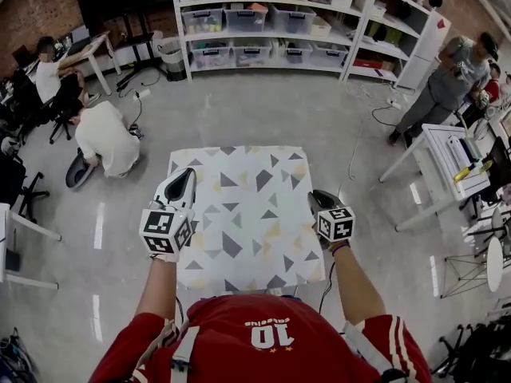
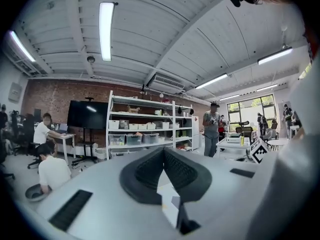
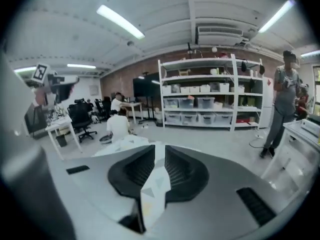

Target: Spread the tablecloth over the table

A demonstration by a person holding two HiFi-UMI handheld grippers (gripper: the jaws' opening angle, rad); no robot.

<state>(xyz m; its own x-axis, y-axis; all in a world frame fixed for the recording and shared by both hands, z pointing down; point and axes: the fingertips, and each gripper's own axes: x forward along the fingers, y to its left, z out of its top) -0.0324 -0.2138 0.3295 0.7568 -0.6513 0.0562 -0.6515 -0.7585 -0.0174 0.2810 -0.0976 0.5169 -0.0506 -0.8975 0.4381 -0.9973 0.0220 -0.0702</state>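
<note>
Left tongs [image 1: 184, 179] and right tongs [image 1: 316, 196] each clamp a near corner of the cloth [image 1: 239, 206], which lies over the hidden worktop and looks light and limp, so corners seem the best hold.

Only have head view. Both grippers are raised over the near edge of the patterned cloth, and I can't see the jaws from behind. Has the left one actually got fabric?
Observer: Yes. In the left gripper view, the left gripper has its jaws together at the tips, and a fold of the tablecloth is pinched between the pads.
Operator: And the right?
Observer: Also gripping. In the right gripper view, the right gripper is shut on the tablecloth. The triangle-printed fabric runs through the narrow gap between its pads and hangs out below.
</note>
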